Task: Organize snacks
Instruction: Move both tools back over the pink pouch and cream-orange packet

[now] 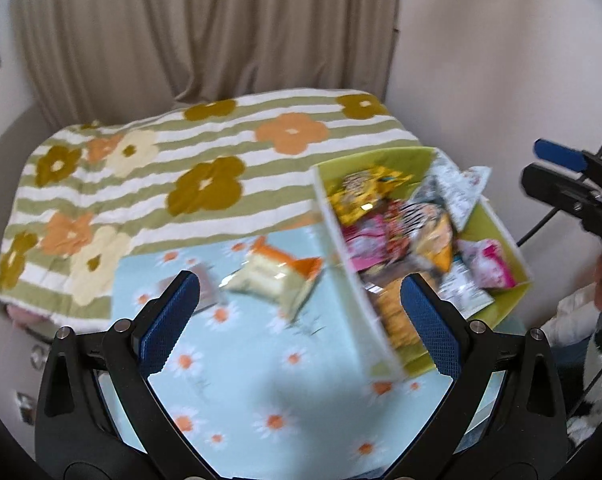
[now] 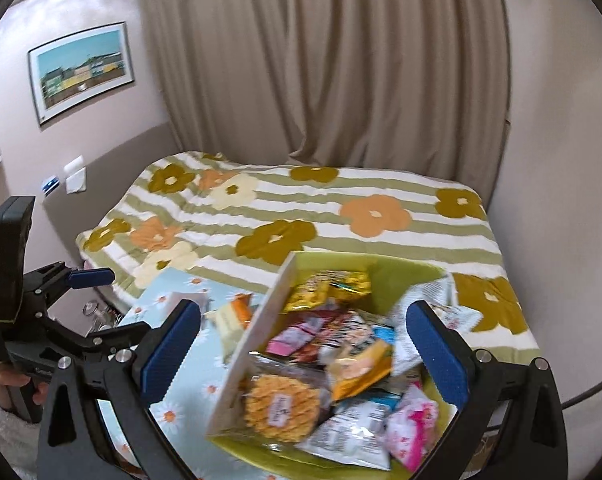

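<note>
Holding both grippers spread and empty, left gripper [image 1: 301, 312] and right gripper [image 2: 303, 344], we see a green box [image 2: 401, 276] heaped with bright snack packets [image 2: 341, 364], one cream-and-orange packet [image 1: 275, 278] lying outside.

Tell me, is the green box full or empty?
Full: the green box is piled with snack packets, like the round waffle pack.
</note>
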A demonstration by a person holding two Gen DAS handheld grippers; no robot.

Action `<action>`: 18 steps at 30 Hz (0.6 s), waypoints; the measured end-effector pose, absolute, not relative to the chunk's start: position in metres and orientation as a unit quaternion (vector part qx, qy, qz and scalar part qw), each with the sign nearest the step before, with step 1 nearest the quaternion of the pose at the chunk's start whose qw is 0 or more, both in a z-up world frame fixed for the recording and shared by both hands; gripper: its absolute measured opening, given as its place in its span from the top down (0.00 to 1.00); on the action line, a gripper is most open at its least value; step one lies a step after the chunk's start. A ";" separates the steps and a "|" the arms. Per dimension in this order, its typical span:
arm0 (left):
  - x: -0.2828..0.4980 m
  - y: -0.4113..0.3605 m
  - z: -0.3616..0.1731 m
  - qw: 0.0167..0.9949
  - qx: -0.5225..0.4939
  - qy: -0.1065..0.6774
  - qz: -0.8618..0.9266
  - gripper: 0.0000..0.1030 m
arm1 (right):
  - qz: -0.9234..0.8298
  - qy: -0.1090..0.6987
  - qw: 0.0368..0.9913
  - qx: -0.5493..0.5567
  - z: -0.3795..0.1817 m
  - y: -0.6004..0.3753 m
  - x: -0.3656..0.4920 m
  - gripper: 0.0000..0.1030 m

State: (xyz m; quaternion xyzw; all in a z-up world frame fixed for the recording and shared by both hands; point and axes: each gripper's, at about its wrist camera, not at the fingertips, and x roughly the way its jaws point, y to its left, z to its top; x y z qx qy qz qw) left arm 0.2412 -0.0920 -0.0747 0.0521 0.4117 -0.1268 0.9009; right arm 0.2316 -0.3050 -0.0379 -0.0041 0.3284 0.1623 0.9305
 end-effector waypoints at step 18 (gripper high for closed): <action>0.282 0.069 -0.125 0.867 0.099 0.461 -0.159 0.03 | 0.199 0.385 0.900 -0.055 -0.096 -0.145 0.281 0.00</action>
